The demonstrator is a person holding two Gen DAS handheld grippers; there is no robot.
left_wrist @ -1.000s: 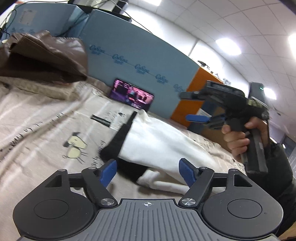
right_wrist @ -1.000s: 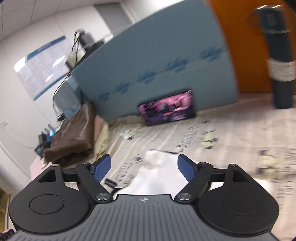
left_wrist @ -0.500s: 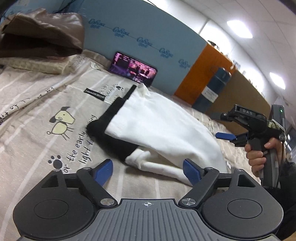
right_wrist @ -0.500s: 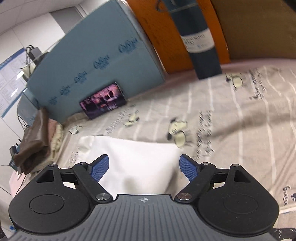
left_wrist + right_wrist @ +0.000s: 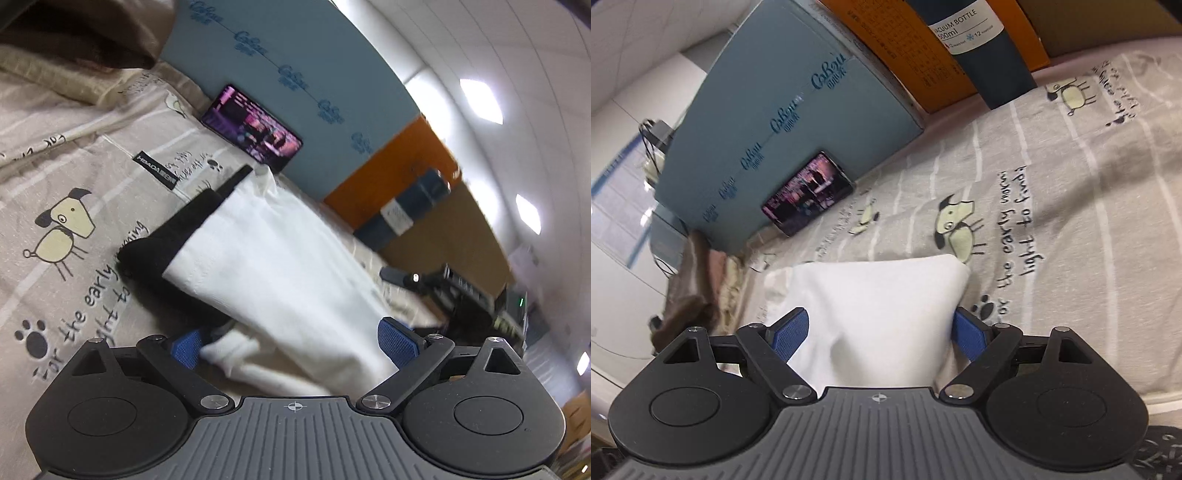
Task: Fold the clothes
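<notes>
A white folded garment [image 5: 280, 258] with a black part [image 5: 177, 232] under its left edge lies on a grey printed bedsheet [image 5: 55, 177]. My left gripper [image 5: 291, 343] is open, low over the garment's near end, its blue pads on either side of the white cloth. My right gripper [image 5: 879, 332] is open and straddles the near edge of the same white garment [image 5: 879, 295]. The right gripper also shows in the left wrist view [image 5: 454, 295], blurred, at the garment's right side.
A phone with a lit screen [image 5: 255, 133] leans on a blue board [image 5: 280, 74] at the back. A dark vacuum bottle [image 5: 986, 51] stands against an orange panel [image 5: 905, 44]. Brown clothing [image 5: 81, 33] is piled at the far left.
Both grippers have dropped closer to the white garment. The right gripper has come down beside the cloth's right edge. Both remain open.
</notes>
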